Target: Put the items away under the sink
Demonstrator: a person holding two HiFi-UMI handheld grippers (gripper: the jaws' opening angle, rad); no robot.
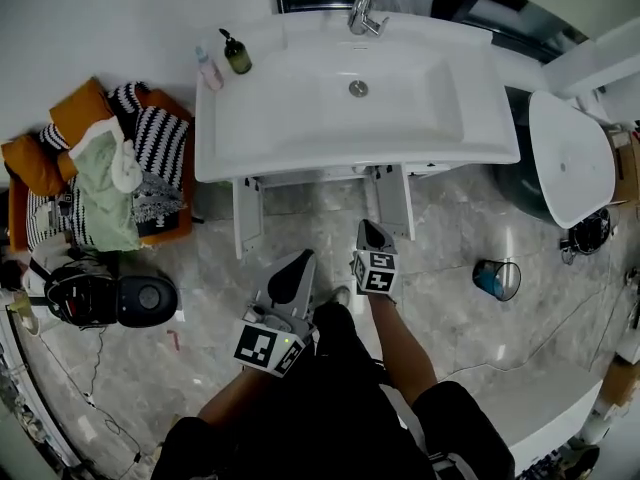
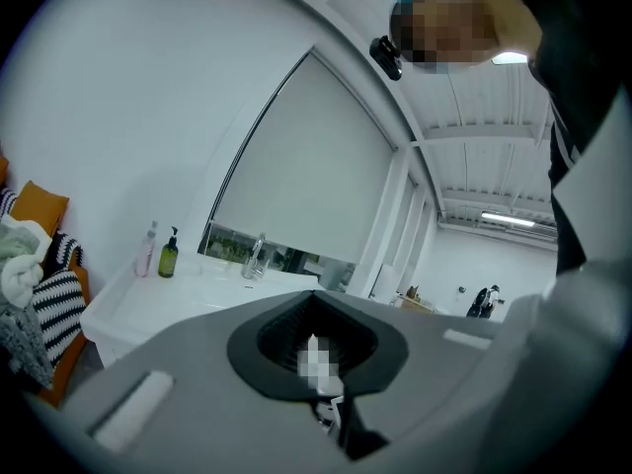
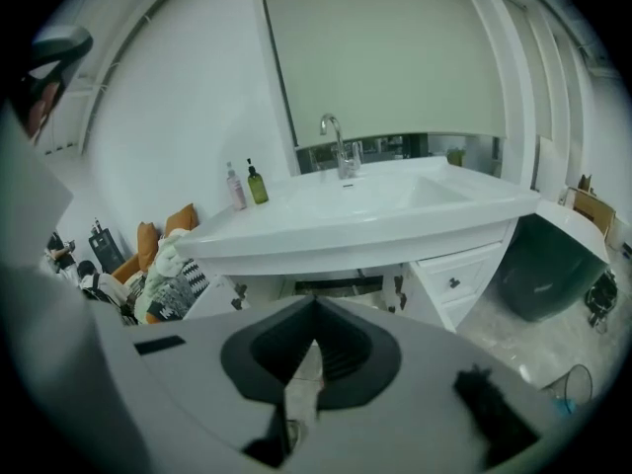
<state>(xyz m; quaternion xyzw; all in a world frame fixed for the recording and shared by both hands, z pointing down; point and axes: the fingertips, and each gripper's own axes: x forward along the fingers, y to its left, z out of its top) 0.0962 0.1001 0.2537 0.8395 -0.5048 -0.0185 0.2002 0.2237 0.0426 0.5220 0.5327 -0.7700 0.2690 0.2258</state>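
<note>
The white washbasin (image 1: 300,138) stood at 12 o'clock, with the cabinet doors (image 1: 247,218) open under it. My left gripper (image 1: 303,260) and right gripper (image 1: 369,228) were both closed and held nothing. The green pump bottle (image 1: 237,53) and the pink bottle (image 1: 209,68) stood on the basin's corner at 11 o'clock.

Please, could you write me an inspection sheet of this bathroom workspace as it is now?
Surface: white sink top, basin empty.
Job's things: pink bottle and green pump bottle upright at its rear left corner; cabinet doors below stand open.
Clutter: clothes pile on orange seat; black device and bin on floor.
Grippers: left gripper and right gripper, fingers shut, nothing held.
Cables: thin cable near the black device.
Surroundings: white wall.
</note>
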